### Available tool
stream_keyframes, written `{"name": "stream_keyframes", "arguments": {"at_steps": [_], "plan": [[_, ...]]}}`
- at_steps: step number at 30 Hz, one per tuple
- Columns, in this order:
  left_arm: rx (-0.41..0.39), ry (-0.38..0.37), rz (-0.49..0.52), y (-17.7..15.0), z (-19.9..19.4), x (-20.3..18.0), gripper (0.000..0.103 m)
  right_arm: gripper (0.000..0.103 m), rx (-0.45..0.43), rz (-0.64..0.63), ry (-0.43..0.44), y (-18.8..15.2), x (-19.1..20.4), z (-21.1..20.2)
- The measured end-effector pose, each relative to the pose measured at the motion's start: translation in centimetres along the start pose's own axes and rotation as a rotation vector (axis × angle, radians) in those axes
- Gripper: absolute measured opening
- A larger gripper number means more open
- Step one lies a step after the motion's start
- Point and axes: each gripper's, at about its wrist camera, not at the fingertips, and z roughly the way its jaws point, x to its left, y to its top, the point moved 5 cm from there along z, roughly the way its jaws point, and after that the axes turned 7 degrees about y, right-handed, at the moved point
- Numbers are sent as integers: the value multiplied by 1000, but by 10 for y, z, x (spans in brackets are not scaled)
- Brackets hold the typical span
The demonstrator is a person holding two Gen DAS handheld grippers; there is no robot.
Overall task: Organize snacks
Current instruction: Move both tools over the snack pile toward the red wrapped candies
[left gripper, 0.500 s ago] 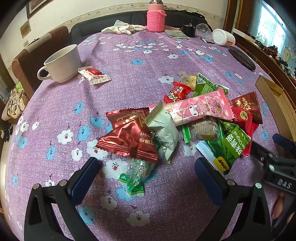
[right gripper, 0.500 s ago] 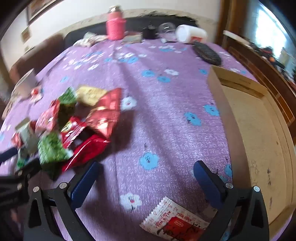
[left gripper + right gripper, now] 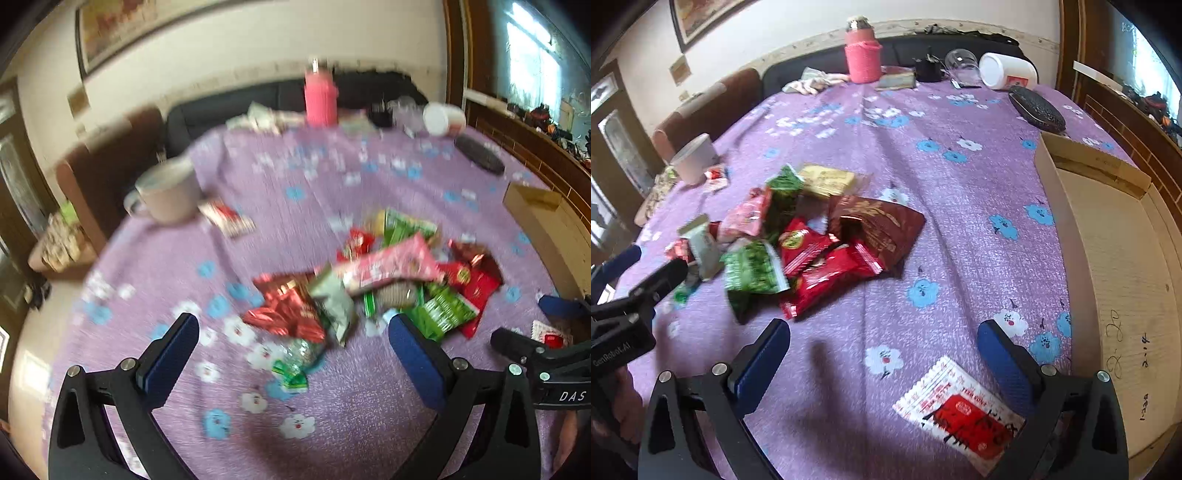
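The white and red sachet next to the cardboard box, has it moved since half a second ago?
No. The white and red sachet still lies on the tablecloth beside the same white flower, close to the cardboard box; only the camera shifted.

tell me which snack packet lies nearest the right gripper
The white-and-red packet, lying alone between the open right gripper fingers; the others are piled farther left.

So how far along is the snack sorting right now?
Barely started. The box shows no snacks in the part in view. Both tongs, left and right, are open and hold nothing. Left to do: the snack pile, the packet under the right tongs, and another by the mug.
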Motion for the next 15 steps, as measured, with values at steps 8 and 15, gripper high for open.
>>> {"name": "stream_keyframes", "arguments": {"at_steps": [8,15], "plan": [[-105,17,-6,5,-28,4,103,97,-61,-61,55,0,20,-16],[-105,17,-4,2,-32,4,103,67,-20,-38,126,1,28,-19]]}}
